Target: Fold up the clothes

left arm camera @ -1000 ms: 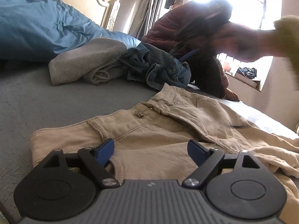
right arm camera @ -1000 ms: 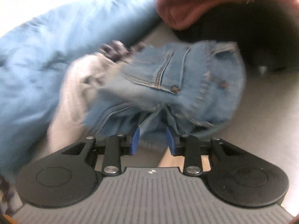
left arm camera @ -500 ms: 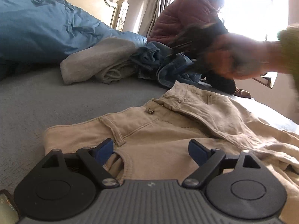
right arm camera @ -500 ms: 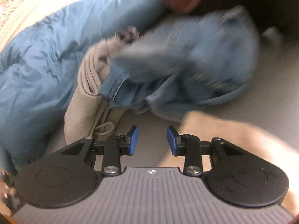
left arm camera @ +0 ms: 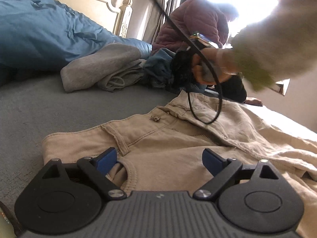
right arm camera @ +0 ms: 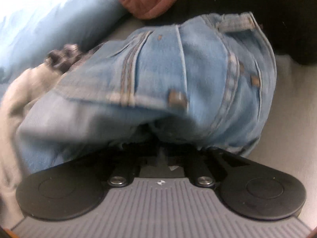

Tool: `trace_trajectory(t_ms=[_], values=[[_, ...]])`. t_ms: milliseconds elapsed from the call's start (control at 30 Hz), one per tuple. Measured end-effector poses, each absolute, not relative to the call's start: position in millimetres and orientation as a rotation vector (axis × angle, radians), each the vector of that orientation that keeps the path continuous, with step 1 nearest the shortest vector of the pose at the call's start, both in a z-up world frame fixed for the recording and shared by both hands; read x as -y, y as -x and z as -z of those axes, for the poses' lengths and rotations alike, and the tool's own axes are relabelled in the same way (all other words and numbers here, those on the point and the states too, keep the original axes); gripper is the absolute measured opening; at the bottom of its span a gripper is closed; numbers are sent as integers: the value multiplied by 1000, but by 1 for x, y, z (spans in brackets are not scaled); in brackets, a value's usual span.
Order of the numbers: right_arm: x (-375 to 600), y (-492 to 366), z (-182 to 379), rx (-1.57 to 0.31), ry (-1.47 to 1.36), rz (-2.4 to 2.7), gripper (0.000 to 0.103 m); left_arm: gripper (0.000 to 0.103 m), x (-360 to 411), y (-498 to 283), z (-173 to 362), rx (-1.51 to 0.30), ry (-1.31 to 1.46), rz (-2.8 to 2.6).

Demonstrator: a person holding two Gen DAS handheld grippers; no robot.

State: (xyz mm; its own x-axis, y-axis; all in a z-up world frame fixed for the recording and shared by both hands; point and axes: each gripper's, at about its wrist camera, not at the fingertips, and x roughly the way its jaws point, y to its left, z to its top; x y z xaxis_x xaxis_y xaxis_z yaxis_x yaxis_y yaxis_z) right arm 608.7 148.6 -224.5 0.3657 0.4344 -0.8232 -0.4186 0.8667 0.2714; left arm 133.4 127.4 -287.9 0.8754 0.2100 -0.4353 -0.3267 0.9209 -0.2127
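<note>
Beige trousers (left arm camera: 178, 138) lie spread on the grey bed (left arm camera: 59, 109), waistband toward the headboard. My left gripper (left arm camera: 158, 158) hovers low over the waistband, open wide, with nothing between its blue pads (left arm camera: 107, 159). Blue jeans (right arm camera: 178, 69) lie crumpled at the back, also visible in the left wrist view as the jeans (left arm camera: 158, 67). My right gripper (right arm camera: 162, 148) is pushed into the jeans, shut on the denim, which bunches over and hides its fingertips. In the left wrist view the right gripper (left arm camera: 184, 69), held by a hand (left arm camera: 210, 67), sits at the jeans pile.
A grey sweatshirt (left arm camera: 103, 67) lies beside the jeans. A blue duvet (left arm camera: 39, 33) is heaped against the cream headboard (left arm camera: 118, 6). A maroon jacket (left arm camera: 194, 23) and a dark garment (right arm camera: 257, 10) sit behind. A black cable (left arm camera: 206, 103) loops down over the trousers.
The right gripper swung back from the bed surface into the jeans and closed, and denim now covers its fingers. The left gripper stayed open over the trousers. The cable loop dropped into view.
</note>
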Motion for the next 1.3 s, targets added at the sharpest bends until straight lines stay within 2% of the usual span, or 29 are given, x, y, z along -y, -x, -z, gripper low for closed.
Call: trace_trajectory(t_ms=[33, 100, 167, 233, 267, 300, 367, 500, 600, 800, 867, 1167, 1233, 1300], values=[[-137, -600, 212, -1067, 12, -584, 9, 93, -128, -133, 287, -418, 292, -282], [-113, -583, 186, -1072, 71, -656, 24, 93, -125, -135, 285, -432, 275, -299], [-89, -566, 160, -1076, 130, -728, 30, 92, -117, -139, 280, -457, 226, -333], [-66, -549, 134, -1079, 189, -799, 31, 91, -111, -143, 269, -496, 192, -357], [-54, -540, 121, -1080, 219, -835, 36, 91, -112, -142, 259, -513, 188, -356], [-43, -532, 108, -1081, 250, -870, 46, 91, -112, -141, 248, -530, 185, -354], [-37, -520, 99, -1090, 350, -902, 52, 92, -119, -131, 225, -563, 174, -361], [-40, -505, 115, -1079, 410, -916, 55, 92, -158, -112, 196, -672, 260, -416], [-55, -516, 145, -1067, 414, -873, 56, 91, -203, -107, 202, -777, 422, -493], [-94, -550, 195, -1093, 382, -830, 56, 75, -264, -110, 239, -843, 649, -458], [-105, -556, 207, -1131, 423, -845, 56, 60, -271, -114, 246, -855, 671, -428], [-130, -573, 219, -1210, 499, -886, 53, 58, -277, -116, 255, -866, 735, -291], [-134, -573, 222, -1225, 529, -904, 49, 58, -278, -115, 257, -867, 749, -290], [-136, -571, 223, -1229, 555, -920, 45, 49, -277, -116, 257, -863, 749, -304]])
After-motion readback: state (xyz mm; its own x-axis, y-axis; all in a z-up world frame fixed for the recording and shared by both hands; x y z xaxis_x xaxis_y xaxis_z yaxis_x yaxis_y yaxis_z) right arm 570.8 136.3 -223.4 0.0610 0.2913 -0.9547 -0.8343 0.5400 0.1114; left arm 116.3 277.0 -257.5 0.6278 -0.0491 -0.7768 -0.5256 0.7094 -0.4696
